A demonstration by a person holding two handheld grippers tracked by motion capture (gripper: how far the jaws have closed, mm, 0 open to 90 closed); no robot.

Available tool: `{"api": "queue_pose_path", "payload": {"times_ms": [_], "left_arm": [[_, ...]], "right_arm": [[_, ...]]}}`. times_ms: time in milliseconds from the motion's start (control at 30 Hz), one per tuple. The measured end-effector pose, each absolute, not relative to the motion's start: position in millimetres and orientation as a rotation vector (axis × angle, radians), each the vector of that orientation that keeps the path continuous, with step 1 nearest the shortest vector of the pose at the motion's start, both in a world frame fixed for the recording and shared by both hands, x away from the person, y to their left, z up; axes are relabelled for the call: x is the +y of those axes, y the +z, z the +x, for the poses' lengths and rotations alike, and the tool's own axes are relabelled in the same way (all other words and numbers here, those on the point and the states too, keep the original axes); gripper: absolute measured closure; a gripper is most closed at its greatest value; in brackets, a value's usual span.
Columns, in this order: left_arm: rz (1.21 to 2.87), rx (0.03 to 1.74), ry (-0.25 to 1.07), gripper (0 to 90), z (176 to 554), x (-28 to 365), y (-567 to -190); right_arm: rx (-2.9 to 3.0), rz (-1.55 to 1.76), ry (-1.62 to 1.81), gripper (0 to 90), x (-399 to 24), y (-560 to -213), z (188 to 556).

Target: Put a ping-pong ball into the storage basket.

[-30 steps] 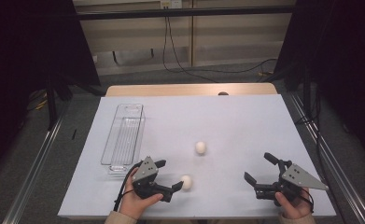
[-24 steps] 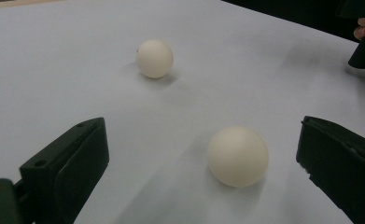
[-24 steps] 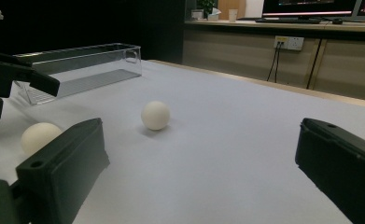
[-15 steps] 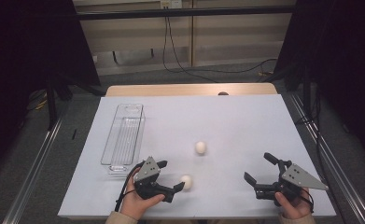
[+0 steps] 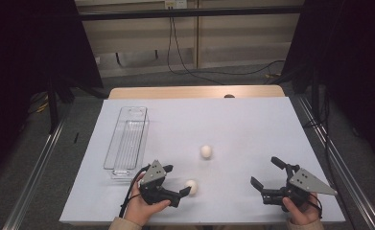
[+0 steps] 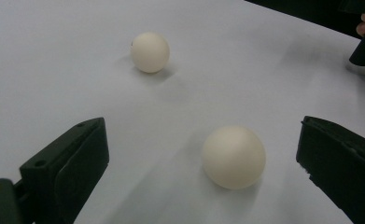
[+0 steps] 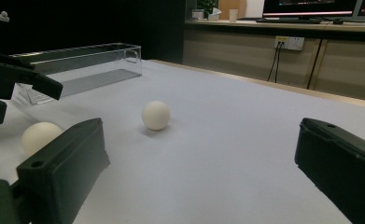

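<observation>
Left gripper (image 5: 181, 188) spread wide around the near white ball (image 5: 191, 186) on the desk (image 5: 252, 124), jaws not touching it, right gripper (image 5: 266, 173) also open, second ball (image 5: 205, 151) beyond, clear tray (image 5: 127, 140) at left.

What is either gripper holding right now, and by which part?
Nothing. The left gripper is open around the near white ball without touching it; the right gripper is open.

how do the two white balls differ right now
The near ball lies between the open jaws of the left claw; the far ball sits alone on the white table, nearer its middle. In the left gripper view the near ball looks bigger, being closer. Both are plain, white and round.
</observation>
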State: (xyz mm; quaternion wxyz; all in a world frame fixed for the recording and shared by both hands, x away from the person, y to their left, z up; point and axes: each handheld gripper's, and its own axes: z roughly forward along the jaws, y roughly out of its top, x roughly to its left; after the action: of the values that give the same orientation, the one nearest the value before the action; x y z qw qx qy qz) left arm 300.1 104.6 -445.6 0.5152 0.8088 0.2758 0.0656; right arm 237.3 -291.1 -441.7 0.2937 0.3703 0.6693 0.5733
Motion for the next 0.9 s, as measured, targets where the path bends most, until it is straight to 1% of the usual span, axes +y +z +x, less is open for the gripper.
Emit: {"api": "queue_pose_path", "payload": {"times_ms": [300,900], "left_arm": [[1.957,0.667,0.126,2.7,301.2,99.2,-445.5],[2.011,0.659,0.103,3.5,300.9,91.9,-446.6]], "right_arm": [[1.783,0.986,1.526,1.4,-291.2,-441.8,237.4],[1.782,0.985,1.528,1.4,-291.7,-441.9,237.6]]}}
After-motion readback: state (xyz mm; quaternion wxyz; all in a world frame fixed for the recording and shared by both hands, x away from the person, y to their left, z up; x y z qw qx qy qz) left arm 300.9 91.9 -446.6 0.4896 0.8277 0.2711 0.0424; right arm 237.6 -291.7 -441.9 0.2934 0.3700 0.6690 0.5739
